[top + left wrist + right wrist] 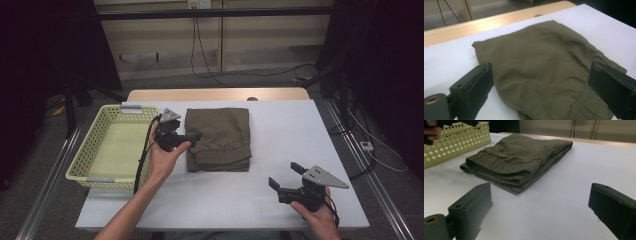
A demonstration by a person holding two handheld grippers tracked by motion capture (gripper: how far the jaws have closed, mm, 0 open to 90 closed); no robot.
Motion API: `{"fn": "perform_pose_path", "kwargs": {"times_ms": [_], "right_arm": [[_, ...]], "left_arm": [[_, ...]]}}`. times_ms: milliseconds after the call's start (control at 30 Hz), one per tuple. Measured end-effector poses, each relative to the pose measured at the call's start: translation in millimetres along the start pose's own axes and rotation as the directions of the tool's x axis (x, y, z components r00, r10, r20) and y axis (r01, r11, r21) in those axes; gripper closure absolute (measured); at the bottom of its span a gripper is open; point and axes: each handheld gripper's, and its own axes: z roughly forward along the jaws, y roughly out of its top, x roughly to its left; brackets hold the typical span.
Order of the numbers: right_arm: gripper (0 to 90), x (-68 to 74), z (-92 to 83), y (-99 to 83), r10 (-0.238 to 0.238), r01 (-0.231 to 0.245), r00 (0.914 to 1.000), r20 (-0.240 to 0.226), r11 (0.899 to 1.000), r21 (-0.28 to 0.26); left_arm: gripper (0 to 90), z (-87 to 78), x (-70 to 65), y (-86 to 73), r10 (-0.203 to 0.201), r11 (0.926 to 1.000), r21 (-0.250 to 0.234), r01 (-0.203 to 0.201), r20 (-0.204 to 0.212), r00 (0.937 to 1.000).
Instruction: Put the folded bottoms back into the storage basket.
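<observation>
I see the folded olive trousers (218,138) mid-worktop (300,130), beside the yellow basket (111,146). Left gripper (192,136) spread at their left edge; right gripper (285,176) spread, well apart.

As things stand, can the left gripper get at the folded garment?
Probably yes. The left gripper is open at the folded garment's left edge, and its own view shows the cloth between the jaws with nothing in the way. The basket sits behind it, on the other side.
</observation>
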Motion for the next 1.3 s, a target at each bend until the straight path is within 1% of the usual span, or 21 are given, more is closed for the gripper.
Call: {"fn": "perform_pose_path", "kwargs": {"times_ms": [67, 167, 233, 433, 533, 600, 633, 667, 733, 800, 867, 900, 967, 1033, 1067, 1100, 1167, 1200, 1233, 1267, 1300], "right_arm": [[4.7, 0.1, -0.2, 0.1, 0.002, -0.002, 1.0000, 0.001, 1.000, 0.000], [4.8, -0.2, 0.4, -0.1, 0.002, -0.002, 1.0000, 0.000, 1.000, 0.006], [4.7, 0.0, 0.3, -0.1, -0.001, 0.001, 1.0000, 0.003, 1.000, 0.005], [4.8, -0.7, -0.3, -0.6, 0.000, 0.000, 0.9999, 0.014, 1.000, 0.011], [4.8, -0.7, 0.1, -0.6, 0.001, -0.001, 0.9999, 0.014, 1.000, 0.011], [4.8, -0.5, 0.5, -0.7, 0.000, 0.000, 0.9999, 0.011, 1.000, 0.013], [4.8, -0.4, 0.7, -0.7, -0.001, 0.001, 0.9999, 0.011, 1.000, 0.013], [4.8, -0.5, 0.7, -0.8, -0.001, 0.001, 0.9999, 0.010, 1.000, 0.014], [4.8, -0.8, 0.9, -0.9, 0.004, -0.004, 0.9999, 0.010, 1.000, 0.015], [4.8, -0.7, 0.8, -0.9, 0.006, -0.006, 0.9999, 0.008, 1.000, 0.018], [4.8, -0.2, 0.5, -1.0, -0.001, 0.001, 1.0000, 0.007, 1.000, 0.015], [4.8, -0.1, 0.3, -1.2, -0.003, 0.003, 1.0000, 0.003, 1.000, 0.016], [4.8, -0.1, 0.4, -1.2, -0.001, 0.001, 1.0000, 0.004, 1.000, 0.017], [4.8, -0.4, 1.0, -1.3, 0.001, -0.002, 1.0000, 0.003, 1.000, 0.018], [4.8, -0.4, 1.0, -1.3, 0.001, -0.001, 1.0000, 0.002, 1.000, 0.019], [4.8, -0.4, 1.0, -1.3, 0.001, -0.001, 1.0000, 0.002, 1.000, 0.019], [4.8, -0.2, 0.7, -1.2, -0.002, 0.002, 1.0000, 0.004, 1.000, 0.018], [4.8, -0.4, 0.3, -1.1, -0.003, 0.003, 1.0000, 0.006, 1.000, 0.018], [4.8, -0.4, 0.3, -1.1, -0.003, 0.003, 1.0000, 0.006, 1.000, 0.018], [4.5, -0.4, 0.3, -1.2, -0.006, 0.006, 0.9999, 0.010, 1.000, 0.019], [4.5, -0.4, 0.3, -1.2, -0.006, 0.006, 0.9999, 0.010, 1.000, 0.019]], "left_arm": [[5.7, 4.6, -1.8, 3.7, 0.003, 0.9994, 0.035, -0.003, -0.005, 1.0000], [6.0, 9.1, -3.8, 5.5, 0.002, 0.9996, 0.026, -0.002, -0.017, 0.9999], [5.9, 13.0, -2.2, 6.1, -0.017, 0.9994, 0.030, 0.017, -0.007, 0.9998], [9.2, 21.1, 8.6, 5.5, -0.056, 0.9974, 0.043, 0.057, -0.024, 0.9981], [8.5, 26.7, 16.8, 2.0, -0.100, 0.9933, 0.056, 0.101, -0.026, 0.9947], [8.0, 28.8, 17.7, -1.8, -0.140, 0.9862, 0.088, 0.140, -0.010, 0.9901], [8.6, 29.2, 15.8, -4.1, -0.137, 0.9852, 0.102, 0.138, -0.018, 0.9904], [10.8, 30.2, 13.4, -5.4, -0.116, 0.9864, 0.113, 0.119, -0.031, 0.9927], [11.4, 31.2, 11.8, -6.1, -0.105, 0.9861, 0.127, 0.107, -0.020, 0.9943], [12.6, 33.7, 13.8, -7.8, -0.110, 0.9854, 0.127, 0.113, -0.028, 0.9935], [14.5, 37.0, 17.9, -11.1, -0.128, 0.9806, 0.146, 0.131, -0.028, 0.9914], [16.9, 40.7, 21.9, -15.1, -0.147, 0.9759, 0.160, 0.149, -0.020, 0.9889], [18.3, 41.8, 24.2, -16.5, -0.147, 0.9736, 0.173, 0.149, -0.021, 0.9889], [19.9, 43.3, 29.4, -19.6, -0.158, 0.9738, 0.162, 0.160, -0.025, 0.9872], [21.9, 45.1, 34.8, -22.2, -0.177, 0.9685, 0.177, 0.176, -0.007, 0.9841], [22.9, 45.1, 34.8, -22.2, -0.177, 0.9685, 0.177, 0.176, -0.007, 0.9841], [23.7, 45.8, 37.3, -24.4, -0.167, 0.9670, 0.190, 0.170, -0.031, 0.9855], [27.1, 46.9, 38.1, -25.3, -0.156, 0.9680, 0.192, 0.161, -0.041, 0.9869], [27.1, 48.0, 38.5, -26.1, -0.158, 0.9674, 0.194, 0.163, -0.042, 0.9865], [31.4, 48.9, 39.7, -26.4, -0.155, 0.9681, 0.192, 0.160, -0.043, 0.9870], [31.4, 49.4, 40.6, -26.2, -0.152, 0.9687, 0.192, 0.157, -0.043, 0.9875]]}}
